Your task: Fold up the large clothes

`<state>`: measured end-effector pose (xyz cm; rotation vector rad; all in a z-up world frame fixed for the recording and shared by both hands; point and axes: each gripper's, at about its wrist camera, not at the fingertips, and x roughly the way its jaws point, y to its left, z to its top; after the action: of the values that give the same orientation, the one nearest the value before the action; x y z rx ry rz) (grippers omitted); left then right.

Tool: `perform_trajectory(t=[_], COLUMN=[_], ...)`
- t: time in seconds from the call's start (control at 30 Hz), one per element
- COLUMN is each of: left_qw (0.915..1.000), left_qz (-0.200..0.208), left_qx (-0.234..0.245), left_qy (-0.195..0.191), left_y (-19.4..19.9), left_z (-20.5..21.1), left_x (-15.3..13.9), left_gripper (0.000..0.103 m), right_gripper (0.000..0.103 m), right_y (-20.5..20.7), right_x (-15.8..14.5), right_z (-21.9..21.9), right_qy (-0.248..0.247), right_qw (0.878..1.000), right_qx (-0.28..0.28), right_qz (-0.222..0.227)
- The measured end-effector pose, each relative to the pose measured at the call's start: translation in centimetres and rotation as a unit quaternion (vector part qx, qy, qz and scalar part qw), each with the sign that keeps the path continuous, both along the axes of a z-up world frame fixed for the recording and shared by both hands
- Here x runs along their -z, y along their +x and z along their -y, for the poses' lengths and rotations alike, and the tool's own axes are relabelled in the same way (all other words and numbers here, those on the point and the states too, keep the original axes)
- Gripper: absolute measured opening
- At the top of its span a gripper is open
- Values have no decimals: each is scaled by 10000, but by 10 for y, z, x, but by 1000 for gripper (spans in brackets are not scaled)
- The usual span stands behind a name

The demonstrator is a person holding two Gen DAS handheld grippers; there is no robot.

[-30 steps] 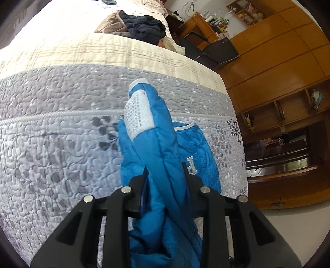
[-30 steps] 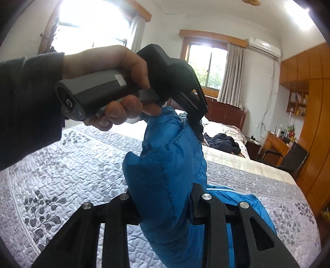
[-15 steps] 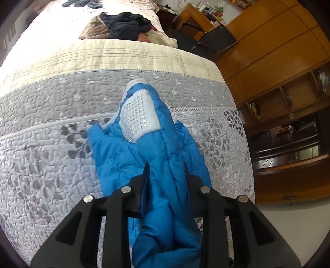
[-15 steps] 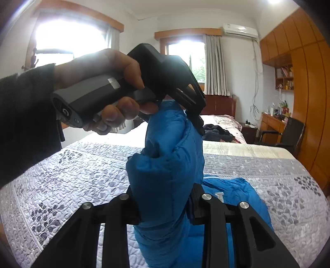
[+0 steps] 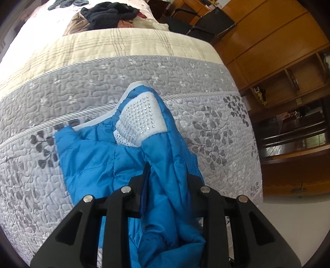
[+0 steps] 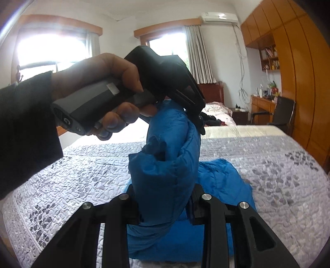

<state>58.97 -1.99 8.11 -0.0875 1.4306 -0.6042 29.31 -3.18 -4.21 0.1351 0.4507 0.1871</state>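
- Left gripper [image 5: 168, 186] clamped narrow on a bunched fold of the blue jacket [image 5: 92, 162]; padded cloth fills the gap between the fingers.
- Right gripper [image 6: 165, 203] likewise pinched on a thick roll of the same jacket [image 6: 165, 169], lifted off the bed [image 6: 278, 175]. Left gripper visible just beyond those fingertips, gripped in a hand [image 6: 103, 99] with a dark sleeve [image 6: 24, 123].
- Changed over the last second: more jacket spread flat ahead and left of the left fingers; white studded patch [image 5: 140, 121] now larger and closer to the fingertips; more blue cloth settled on the quilt beyond the right fingers.
- Reading: garment being laid out and straightened, not yet folded; early in the task.
- Room: open grey quilt [image 5: 61, 86] ahead and to both sides of the left fingers.
- Edges: bed edge close on the right of the left fingers, with bare floor [image 5: 288, 208] and wooden cabinets [image 5: 268, 51] past it. Jacket's right hem near that edge; risk of sliding off.
- Dark pile of clothes [image 5: 107, 12] far ahead, well apart.
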Motion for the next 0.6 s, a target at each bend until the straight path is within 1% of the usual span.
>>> perform_trajectory(t=[0.27, 0.43, 0.5, 0.6], left_qw=[9994, 9988, 9988, 9991], left_qz=[-117, -89, -21, 100], left_qx=[209, 268, 291, 317], left_qy=[267, 408, 405, 270], left_y=[0, -2, -3, -7], left_z=[46, 66, 72, 75], left_x=[36, 50, 53, 60], left_gripper=[29, 32, 34, 35], right_gripper=[31, 31, 31, 31], right_y=[-4, -6, -7, -8], right_x=[31, 46, 52, 60], right_z=[45, 67, 75, 88], right_qy=[511, 911, 1100, 1494], right_qw=[9986, 9955, 9935, 9879], right_qx=[108, 104, 100, 86], right_qz=[-131, -253, -292, -406])
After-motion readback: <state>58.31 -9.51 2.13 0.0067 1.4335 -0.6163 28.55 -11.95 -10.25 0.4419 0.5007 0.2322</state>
